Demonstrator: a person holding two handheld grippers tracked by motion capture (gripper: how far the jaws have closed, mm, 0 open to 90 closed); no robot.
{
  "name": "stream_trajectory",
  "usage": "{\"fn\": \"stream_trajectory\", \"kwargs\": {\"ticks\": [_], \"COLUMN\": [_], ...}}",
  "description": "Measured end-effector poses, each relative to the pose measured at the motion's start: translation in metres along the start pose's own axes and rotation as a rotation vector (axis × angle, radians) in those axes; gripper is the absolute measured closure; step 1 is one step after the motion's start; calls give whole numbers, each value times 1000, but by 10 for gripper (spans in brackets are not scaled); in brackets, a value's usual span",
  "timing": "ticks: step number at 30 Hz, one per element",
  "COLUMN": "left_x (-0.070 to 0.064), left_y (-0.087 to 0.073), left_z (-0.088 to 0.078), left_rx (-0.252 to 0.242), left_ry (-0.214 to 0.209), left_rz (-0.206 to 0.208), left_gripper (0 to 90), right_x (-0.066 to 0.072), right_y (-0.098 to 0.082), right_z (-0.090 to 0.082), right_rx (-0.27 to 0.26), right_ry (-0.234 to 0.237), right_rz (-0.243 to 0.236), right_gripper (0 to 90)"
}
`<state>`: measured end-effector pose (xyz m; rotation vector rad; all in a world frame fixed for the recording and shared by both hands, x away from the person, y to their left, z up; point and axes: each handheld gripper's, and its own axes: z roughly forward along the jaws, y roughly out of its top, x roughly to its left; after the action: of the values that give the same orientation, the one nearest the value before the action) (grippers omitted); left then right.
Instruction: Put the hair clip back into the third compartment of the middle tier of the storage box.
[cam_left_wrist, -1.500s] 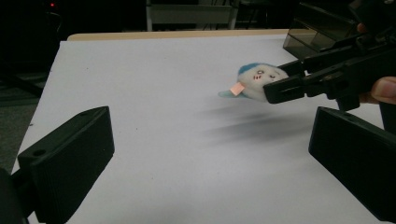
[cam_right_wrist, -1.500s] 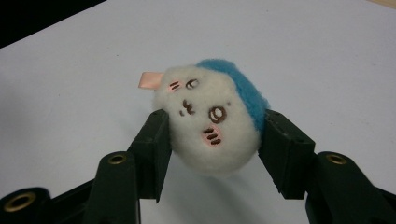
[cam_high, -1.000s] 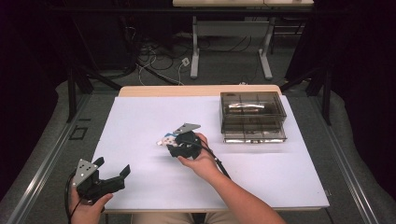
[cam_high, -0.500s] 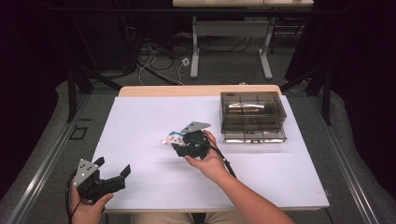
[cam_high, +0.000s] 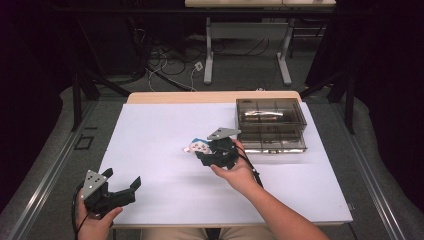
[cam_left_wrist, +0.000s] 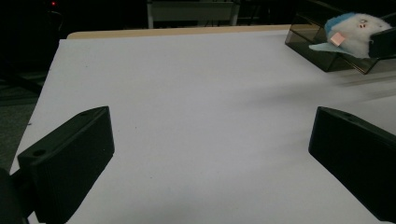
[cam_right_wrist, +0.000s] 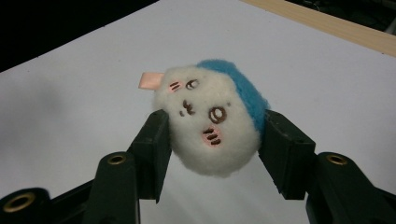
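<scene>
A small plush toy (cam_right_wrist: 212, 123), white and fluffy with a blue top, a stitched face and a pink tab, sits clamped between the two black jaws of my right gripper (cam_right_wrist: 212, 140). In the high view that gripper (cam_high: 202, 151) hovers above the middle of the white table cover, with the plush toy (cam_high: 198, 146) sticking out to its left. The left gripper view catches the same toy (cam_left_wrist: 355, 29) far off at the upper right. My left gripper (cam_high: 127, 187) rests at the table's front left corner, jaws wide apart with nothing between them (cam_left_wrist: 210, 154).
A smoky transparent box with compartments (cam_high: 271, 125) stands at the back right of the table, just right of my right hand. The white cover (cam_high: 160, 125) lies bare around the grippers. A wooden edge (cam_high: 210, 96) runs along the far side.
My right gripper has lifted and carried the plush toy to the right and slightly away, toward the box. The left gripper has stayed put.
</scene>
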<state>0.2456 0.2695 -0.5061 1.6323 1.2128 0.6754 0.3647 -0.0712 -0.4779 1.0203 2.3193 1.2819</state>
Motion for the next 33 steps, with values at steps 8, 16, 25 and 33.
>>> {"fn": "stream_trajectory", "kwargs": {"ticks": [8,16,25,33], "left_x": [0,-1,0,0], "left_y": [0,0,0,0], "left_z": [0,1,2,2], "left_rx": [2,5,9,8], "left_ry": [0,-1,3,5], "left_rz": [-2,2,9,10], "left_gripper": [1,2,1,2], "right_x": [-12,-29,-46,-64], "right_y": [-4,-10,-16,-24], "right_z": [-19,-37,-54,-69], "right_rx": [5,-13,-13,-18], "right_ry": [-28,-65,-106,-148], "right_rz": [-18,-7,9,24], "right_gripper": [463,463,463,464]}}
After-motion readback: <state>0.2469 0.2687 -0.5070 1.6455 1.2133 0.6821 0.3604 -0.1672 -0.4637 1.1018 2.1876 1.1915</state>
